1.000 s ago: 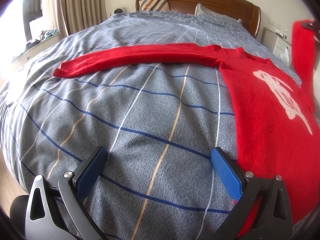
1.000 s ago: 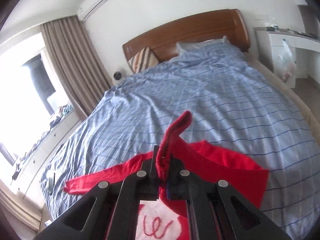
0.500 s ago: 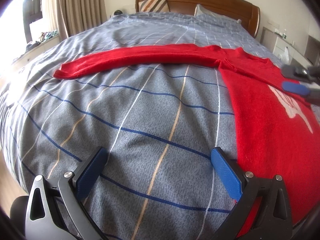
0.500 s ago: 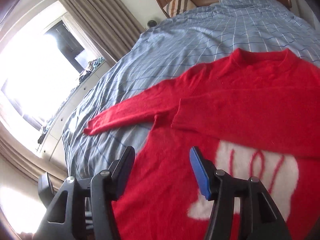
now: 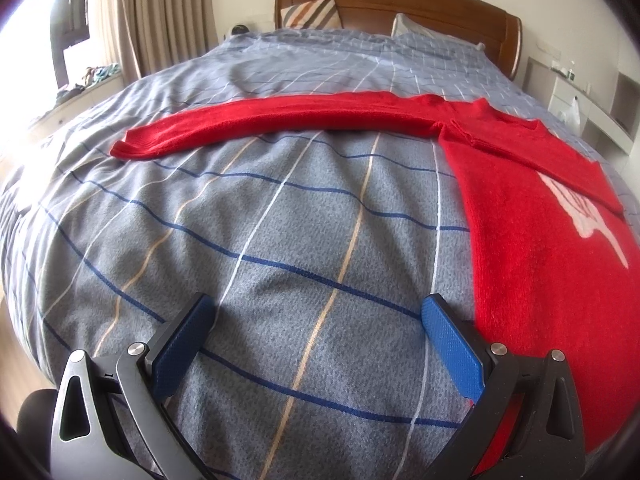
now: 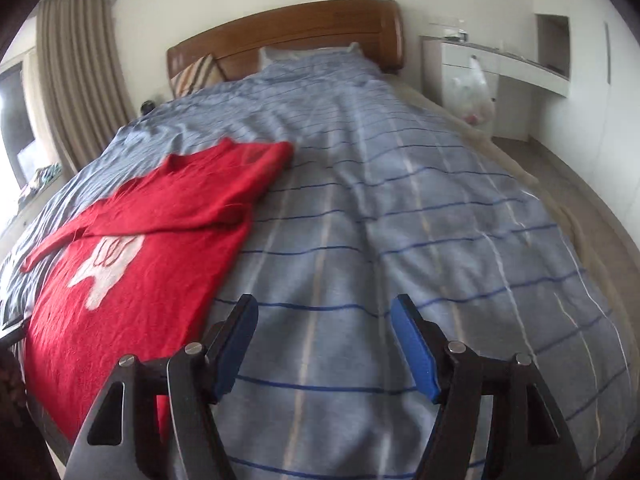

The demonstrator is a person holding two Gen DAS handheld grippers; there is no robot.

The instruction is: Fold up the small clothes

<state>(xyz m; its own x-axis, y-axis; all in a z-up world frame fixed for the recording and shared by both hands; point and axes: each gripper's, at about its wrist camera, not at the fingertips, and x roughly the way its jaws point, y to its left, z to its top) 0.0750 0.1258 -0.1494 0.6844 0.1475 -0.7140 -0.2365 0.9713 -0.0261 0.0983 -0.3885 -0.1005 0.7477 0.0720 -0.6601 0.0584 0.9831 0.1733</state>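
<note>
A red knit sweater [image 5: 532, 224] with a white figure on its front lies flat on the bed. Its left sleeve [image 5: 256, 124] stretches out to the left. Its right sleeve [image 6: 188, 212] lies folded across the chest. My left gripper [image 5: 316, 320] is open and empty, low over the blanket just left of the sweater's hem. My right gripper [image 6: 324, 320] is open and empty over bare blanket to the right of the sweater [image 6: 132, 264].
The bed has a blue-grey checked blanket [image 5: 280, 232] and a wooden headboard [image 6: 288, 36] with pillows. Curtains [image 5: 168, 16] and a window sill are on the left. A white desk [image 6: 500, 64] with a hanging plastic bag stands at the right, past the floor.
My right gripper held the right sleeve up, laid it across the chest, opened, and swung away to the right. My left gripper stayed put.
</note>
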